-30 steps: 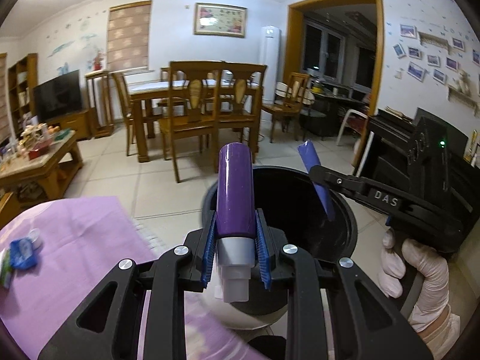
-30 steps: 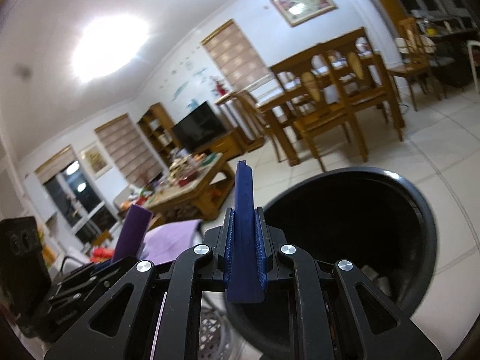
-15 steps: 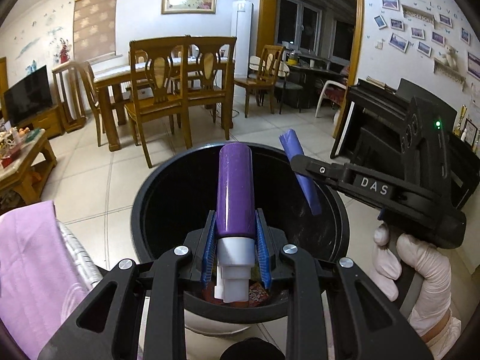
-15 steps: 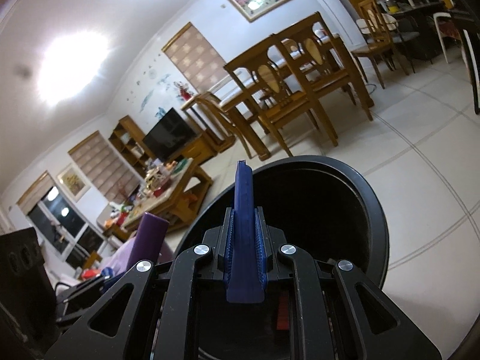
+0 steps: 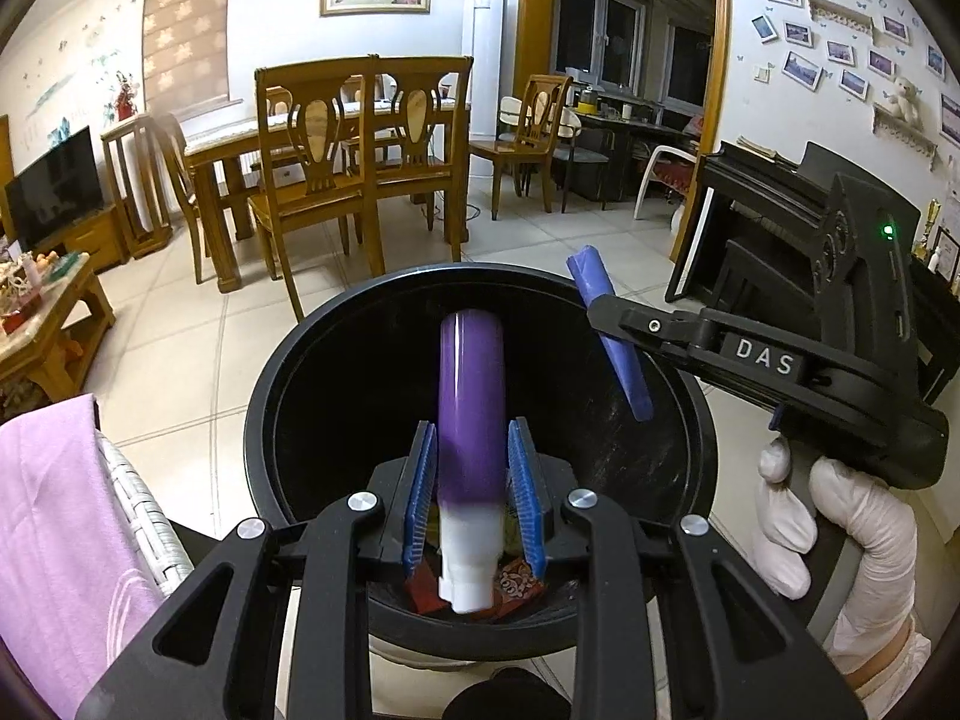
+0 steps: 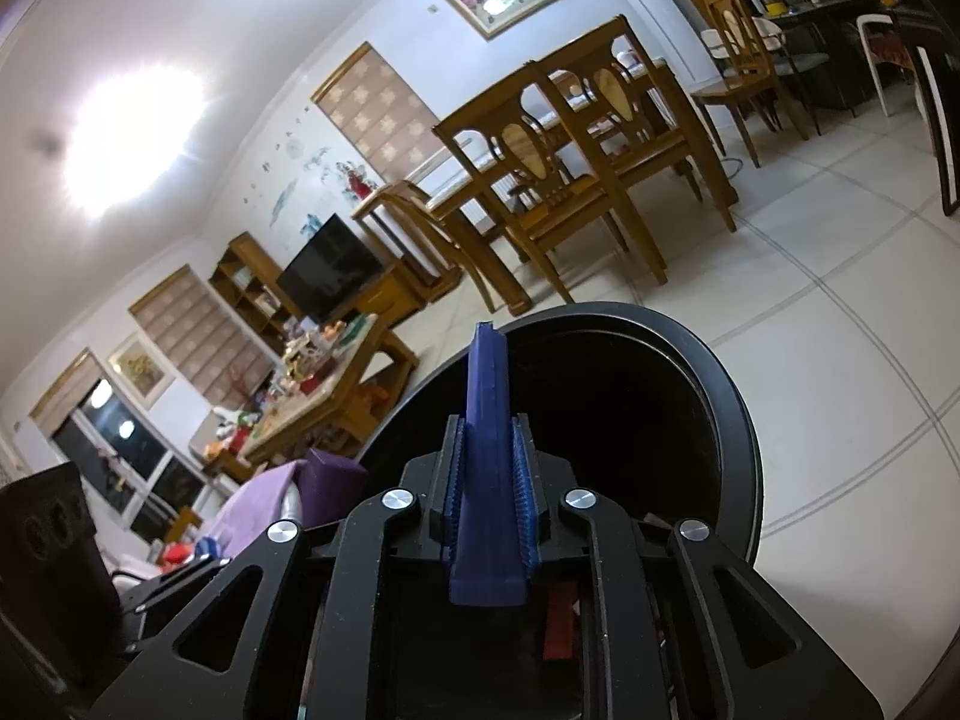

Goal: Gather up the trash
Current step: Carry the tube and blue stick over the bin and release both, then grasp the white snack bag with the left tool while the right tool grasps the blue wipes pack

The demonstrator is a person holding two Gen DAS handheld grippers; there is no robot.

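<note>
A black round trash bin (image 5: 270, 396) stands on the tiled floor, with red wrappers (image 5: 516, 588) at its bottom. My left gripper (image 5: 474, 498) is over the bin's mouth; its blue pads stand apart from a purple bottle with a white cap (image 5: 471, 420), which hangs between them. My right gripper (image 6: 489, 498) is shut on a blue rolled item (image 6: 489, 420) above the bin (image 6: 708, 420). The right gripper and its blue roll (image 5: 606, 330) also show at the bin's right rim in the left wrist view.
A purple cloth (image 5: 54, 516) over a white wicker edge lies left of the bin. Wooden dining chairs and table (image 5: 336, 168) stand beyond it, a cluttered coffee table (image 5: 42, 312) at far left, a black piano (image 5: 756, 210) at right.
Both grippers moved from beside the purple cloth to over the bin's mouth. The left pads have parted from the purple bottle, and it has slid lower between them.
</note>
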